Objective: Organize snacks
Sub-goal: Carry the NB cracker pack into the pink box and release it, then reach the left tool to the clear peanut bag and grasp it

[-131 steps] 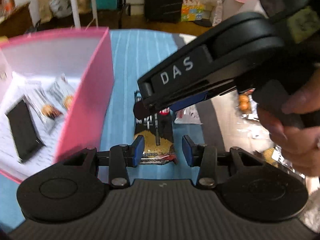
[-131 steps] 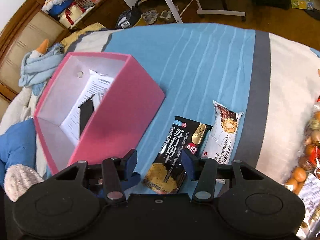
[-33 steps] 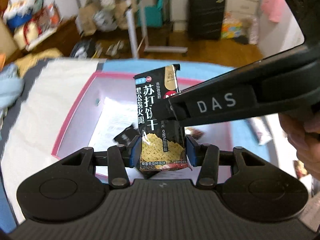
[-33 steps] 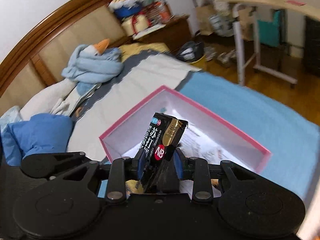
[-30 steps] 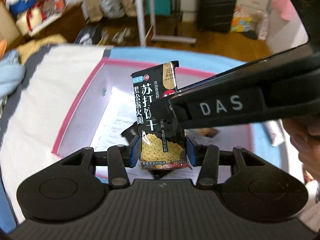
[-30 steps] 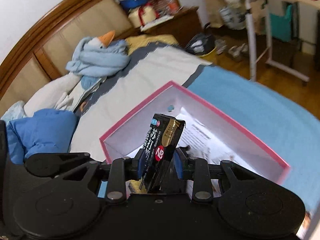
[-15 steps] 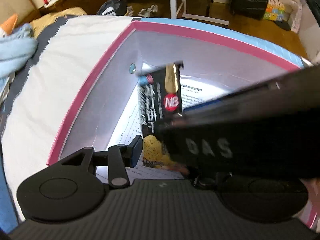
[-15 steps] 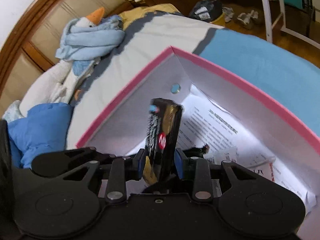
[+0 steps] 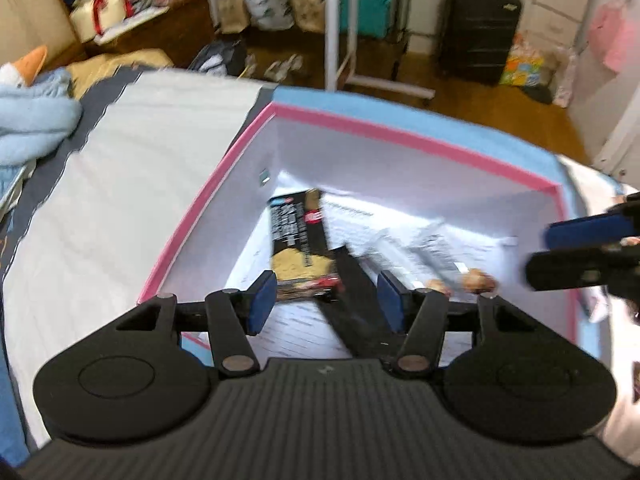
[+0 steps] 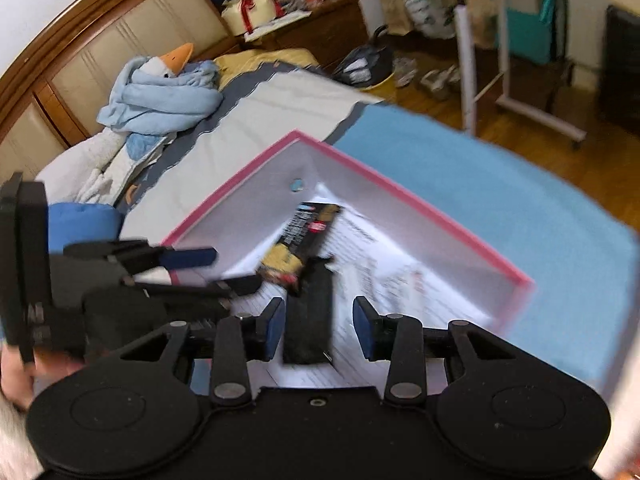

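Observation:
The black cracker packet (image 9: 298, 246) lies inside the pink box (image 9: 400, 134) near its far-left corner, partly on a flat black item (image 9: 356, 300). It also shows in the right wrist view (image 10: 300, 246), inside the box (image 10: 400, 196). My left gripper (image 9: 326, 300) is open and empty above the box's near edge. My right gripper (image 10: 318, 326) is open and empty over the box; its fingers (image 9: 588, 228) enter the left wrist view at the right. Small wrapped snacks (image 9: 460, 276) lie on printed paper in the box.
The box sits on a bed with a blue and white cover (image 10: 500, 200). A plush goose in a blue blanket (image 10: 160, 92) lies by the headboard. A white desk frame (image 9: 340, 40) and a dark suitcase (image 9: 476, 28) stand on the wooden floor beyond.
Both grippers held the black cracker packet upright over the box; both have opened and the packet now lies flat inside. The right gripper has drawn away to the right.

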Demonstrator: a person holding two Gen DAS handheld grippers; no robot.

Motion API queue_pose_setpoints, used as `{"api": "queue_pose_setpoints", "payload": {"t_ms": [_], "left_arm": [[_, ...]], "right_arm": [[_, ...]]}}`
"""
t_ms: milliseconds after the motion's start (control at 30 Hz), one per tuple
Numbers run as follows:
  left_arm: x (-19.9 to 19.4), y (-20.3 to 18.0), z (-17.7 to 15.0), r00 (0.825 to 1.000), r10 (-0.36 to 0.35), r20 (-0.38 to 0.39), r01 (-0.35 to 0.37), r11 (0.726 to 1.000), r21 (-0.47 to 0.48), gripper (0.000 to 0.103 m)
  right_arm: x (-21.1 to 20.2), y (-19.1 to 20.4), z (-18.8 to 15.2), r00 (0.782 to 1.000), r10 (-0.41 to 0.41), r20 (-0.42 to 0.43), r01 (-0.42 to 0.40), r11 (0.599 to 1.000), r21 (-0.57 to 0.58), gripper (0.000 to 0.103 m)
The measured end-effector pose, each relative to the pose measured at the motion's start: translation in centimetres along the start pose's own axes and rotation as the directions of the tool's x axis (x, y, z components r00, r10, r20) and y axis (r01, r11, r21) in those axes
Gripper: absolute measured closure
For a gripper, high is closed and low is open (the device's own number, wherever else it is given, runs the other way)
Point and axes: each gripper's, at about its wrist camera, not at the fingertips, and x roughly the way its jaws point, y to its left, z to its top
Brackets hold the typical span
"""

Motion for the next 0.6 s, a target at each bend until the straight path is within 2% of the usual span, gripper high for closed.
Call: {"api": "queue_pose_setpoints", "payload": {"t_ms": [133,300,433,600], "left_arm": [[-2.9,-2.2,-0.3,0.997,-0.059,0.045,0.057,0.997,0.050,0.048],[-5.2,-5.5,-0.6,0.986,-0.162,0.043,0.156,0.982,0.109,0.048],[-6.6,-8.5,-1.5,0.977,-0.213,0.034,0.204,0.964,0.170,0.046],[-6.8,-12.7,-2.9,0.968,-0.252,-0.002,0.244,0.937,0.251,0.044]], "right_arm": [[-6.4,-1.1,-3.4,0.996,-0.080,0.036,0.081,0.997,-0.016,0.055],[-12.0,-3.1,-8.0,0.986,-0.164,0.039,0.164,0.986,0.014,0.051],[-14.5,-5.4,-11.6,0.976,-0.215,0.026,0.213,0.974,0.077,0.044],[-16.0,-9.2,-16.2,0.969,-0.248,-0.015,0.247,0.952,0.179,0.043]]}}
